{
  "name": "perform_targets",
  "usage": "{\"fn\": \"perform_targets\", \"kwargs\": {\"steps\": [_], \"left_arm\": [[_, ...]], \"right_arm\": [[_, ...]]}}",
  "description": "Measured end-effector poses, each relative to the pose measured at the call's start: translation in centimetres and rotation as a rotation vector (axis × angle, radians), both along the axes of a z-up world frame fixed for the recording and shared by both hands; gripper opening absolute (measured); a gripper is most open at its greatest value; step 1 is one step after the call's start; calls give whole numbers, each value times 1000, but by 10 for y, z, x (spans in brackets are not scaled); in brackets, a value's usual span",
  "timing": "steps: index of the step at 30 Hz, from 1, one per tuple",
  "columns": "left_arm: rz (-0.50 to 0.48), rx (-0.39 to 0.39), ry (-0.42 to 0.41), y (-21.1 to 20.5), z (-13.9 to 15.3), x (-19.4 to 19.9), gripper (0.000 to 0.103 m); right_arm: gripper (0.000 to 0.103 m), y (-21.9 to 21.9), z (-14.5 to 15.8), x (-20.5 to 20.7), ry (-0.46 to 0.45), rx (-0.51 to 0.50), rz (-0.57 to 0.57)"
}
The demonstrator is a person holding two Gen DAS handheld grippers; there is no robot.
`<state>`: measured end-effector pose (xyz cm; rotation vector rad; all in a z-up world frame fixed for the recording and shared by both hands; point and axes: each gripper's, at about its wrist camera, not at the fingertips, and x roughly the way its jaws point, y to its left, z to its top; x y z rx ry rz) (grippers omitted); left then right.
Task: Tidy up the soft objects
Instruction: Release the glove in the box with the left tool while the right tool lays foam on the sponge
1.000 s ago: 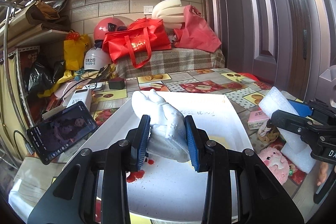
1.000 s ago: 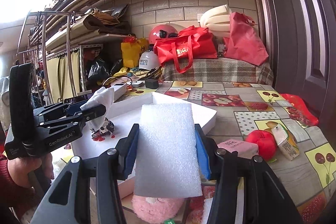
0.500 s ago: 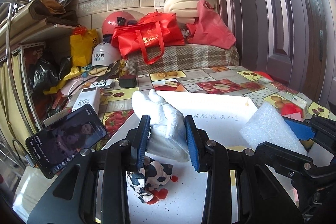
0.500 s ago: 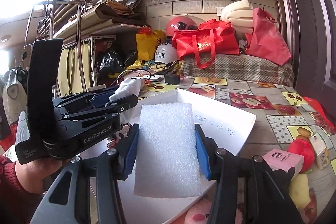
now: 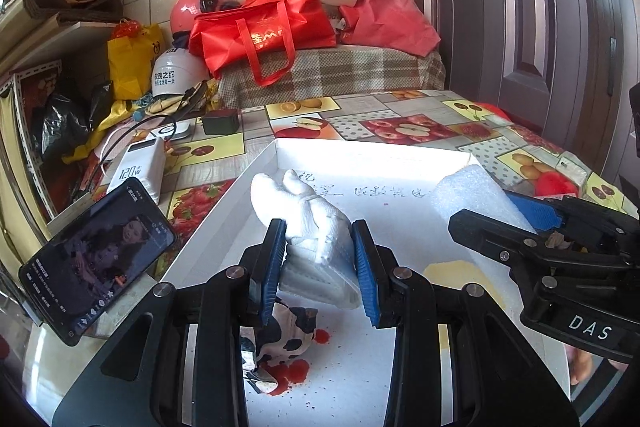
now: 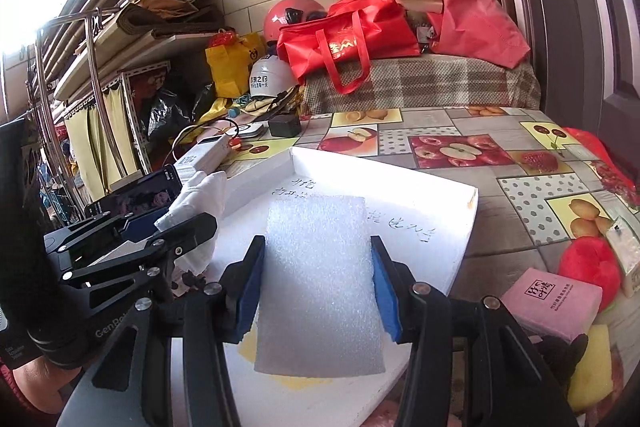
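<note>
My left gripper (image 5: 320, 267) is shut on a bundle of white socks (image 5: 308, 223) and holds it above the white foam tray (image 5: 400, 155). Under it, on the tray floor, lies a black-and-white cow-print soft toy (image 5: 284, 339) with red spots. My right gripper (image 6: 318, 287) is shut on a white foam sheet (image 6: 320, 283) and hovers over the tray (image 6: 440, 195) too. In the left wrist view the right gripper (image 5: 500, 223) with its foam sheet (image 5: 472, 195) comes in from the right. In the right wrist view the left gripper (image 6: 188, 227) and the socks (image 6: 204, 199) show at left.
A phone (image 5: 96, 259) leans beside the tray's left edge, with a white power bank (image 5: 140, 167) and cables behind it. Right of the tray lie a pink box (image 6: 552, 303), a red plush (image 6: 588, 267) and a yellow sponge (image 6: 592, 367). Red bags (image 6: 348, 43) and helmets crowd the back.
Both grippers have moved further over the white tray with their loads. The right gripper with the foam sheet has come in from the table's right side. The cow-print toy has come into view under the socks.
</note>
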<state>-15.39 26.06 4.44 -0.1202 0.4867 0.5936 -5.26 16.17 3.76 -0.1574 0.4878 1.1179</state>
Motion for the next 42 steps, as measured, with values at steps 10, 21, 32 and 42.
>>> {"fn": "perform_targets", "kwargs": {"steps": [10, 21, 32, 42], "left_arm": [[96, 35, -44, 0, 4, -12, 72], [183, 47, -129, 2, 8, -31, 103], [199, 72, -147, -1, 10, -35, 103], [226, 101, -179, -6, 12, -43, 103]], "right_arm": [[79, -2, 0, -1, -20, 2, -39], [103, -9, 8, -10, -88, 61, -45], [103, -11, 8, -16, -135, 81, -47], [103, -22, 7, -18, -133, 102, -31]]}}
